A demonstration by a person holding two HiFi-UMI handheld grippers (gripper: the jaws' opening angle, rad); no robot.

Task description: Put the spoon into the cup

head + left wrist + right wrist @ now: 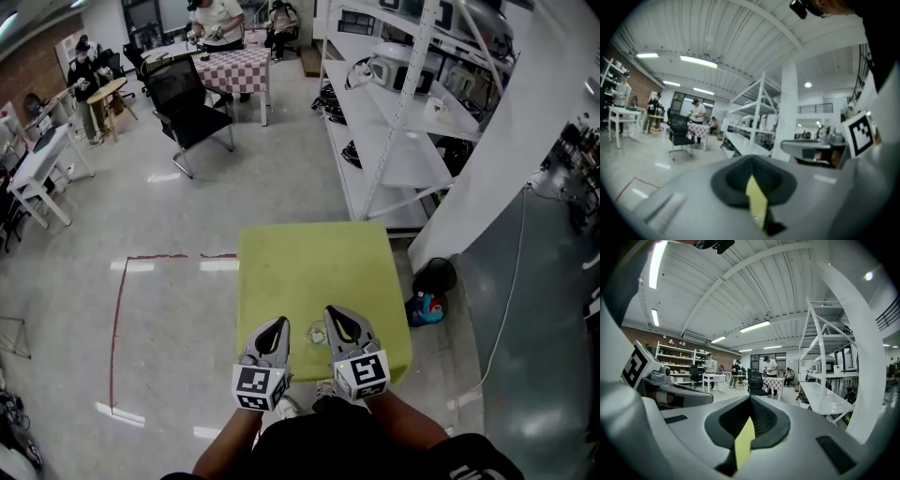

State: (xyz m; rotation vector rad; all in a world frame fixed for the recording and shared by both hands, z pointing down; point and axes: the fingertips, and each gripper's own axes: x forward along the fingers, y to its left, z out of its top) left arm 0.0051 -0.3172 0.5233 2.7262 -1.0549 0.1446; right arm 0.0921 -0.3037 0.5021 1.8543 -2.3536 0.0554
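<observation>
The spoon and the cup are hard to make out: in the head view all I can see is a small pale thing (316, 332) on the yellow-green table (309, 262), low in the frame and just right of centre. It is too small and washed out to tell whether it is the spoon, the cup or both. It sits near the table's near edge, in the gap between my two grippers, and I cannot tell whether either one touches it. Neither gripper view shows it at all; both look out level across the room. My left gripper (280, 322) has its jaws pressed together with nothing between them. In the left gripper view only a narrow strip of yellow-green shows through the slit where they meet. My right gripper (331, 311) is the same, jaws closed on nothing, with a similar yellow-green sliver in its own view. Both tips point up the frame over the table. Past the table's right corner, a blue and red object (424, 307) lies on the floor, partly cut off by the tabletop. White shelving (394, 122) runs along the upper right, and a black office chair (187, 98) stands at the upper left.
</observation>
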